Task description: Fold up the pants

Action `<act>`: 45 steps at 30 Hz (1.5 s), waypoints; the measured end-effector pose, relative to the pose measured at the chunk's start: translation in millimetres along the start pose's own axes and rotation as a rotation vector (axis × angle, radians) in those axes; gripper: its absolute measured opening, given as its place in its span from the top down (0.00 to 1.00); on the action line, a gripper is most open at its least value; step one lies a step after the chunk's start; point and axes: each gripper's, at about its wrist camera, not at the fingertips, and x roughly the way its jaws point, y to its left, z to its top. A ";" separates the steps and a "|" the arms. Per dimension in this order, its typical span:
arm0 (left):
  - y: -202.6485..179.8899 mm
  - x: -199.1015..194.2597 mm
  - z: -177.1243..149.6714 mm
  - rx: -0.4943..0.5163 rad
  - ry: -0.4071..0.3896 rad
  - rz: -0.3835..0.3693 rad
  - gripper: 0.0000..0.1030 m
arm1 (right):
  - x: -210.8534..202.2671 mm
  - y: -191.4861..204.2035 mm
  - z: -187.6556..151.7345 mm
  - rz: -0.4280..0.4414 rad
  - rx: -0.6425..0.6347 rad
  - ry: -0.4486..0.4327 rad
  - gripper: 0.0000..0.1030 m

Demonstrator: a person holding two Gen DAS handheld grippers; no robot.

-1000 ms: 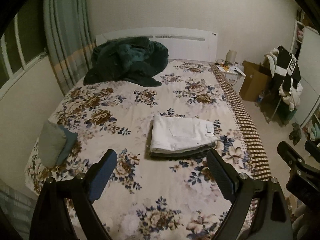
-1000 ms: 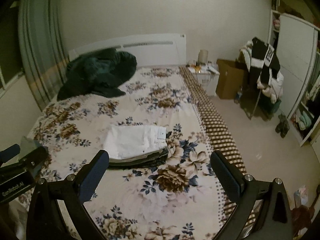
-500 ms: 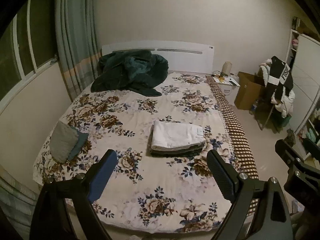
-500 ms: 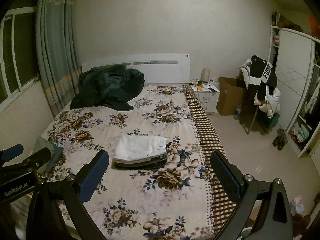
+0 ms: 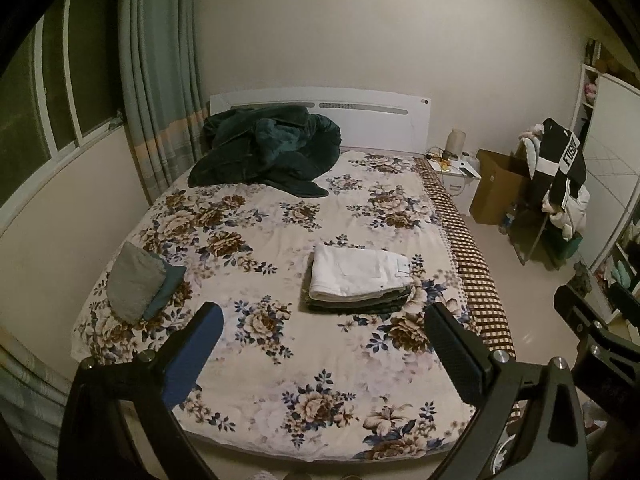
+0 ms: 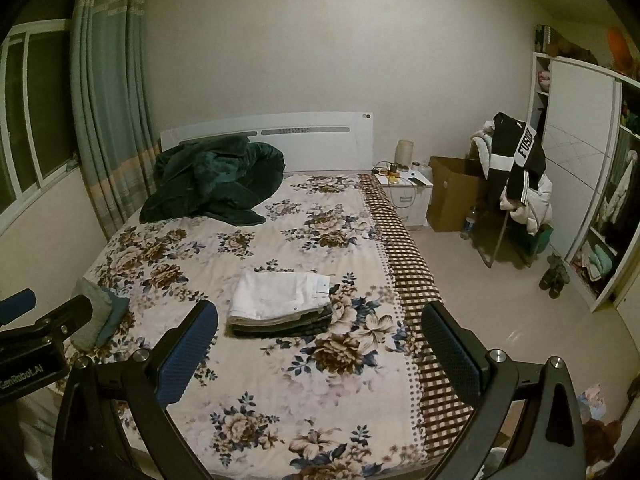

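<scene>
Folded white pants (image 5: pixel 356 274) lie on top of a stack of folded darker garments (image 5: pixel 360 305) on the floral bed (image 5: pixel 248 240), right of centre. They also show in the right wrist view (image 6: pixel 280 295). My left gripper (image 5: pixel 324 320) is open and empty, held back above the foot of the bed, well short of the stack. My right gripper (image 6: pixel 320 320) is open and empty too, at a similar distance. The right gripper's body shows at the right edge of the left wrist view (image 5: pixel 592 336).
A dark green blanket (image 5: pixel 264 148) is heaped by the white headboard. A grey and teal folded bundle (image 5: pixel 140 286) lies at the bed's left edge. A nightstand (image 6: pixel 408 194), cardboard box (image 6: pixel 452 196), clothes-laden chair (image 6: pixel 516 184) and wardrobe (image 6: pixel 580 168) stand right of the bed. Curtains hang left.
Both grippers have pulled back and up from the bed, so the stack looks smaller and the whole bed and foot edge are in view. Both stay open.
</scene>
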 end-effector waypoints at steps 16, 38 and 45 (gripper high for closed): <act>6.8 -8.6 6.6 0.007 -0.013 0.020 0.00 | 7.7 10.6 6.3 0.031 -0.004 0.015 0.00; 8.2 -9.9 4.1 0.014 -0.013 0.022 0.00 | 10.0 12.3 6.6 0.037 -0.005 0.018 0.00; 10.5 -11.3 2.8 0.016 -0.018 0.025 0.00 | 9.6 14.6 6.0 0.036 -0.003 0.016 0.00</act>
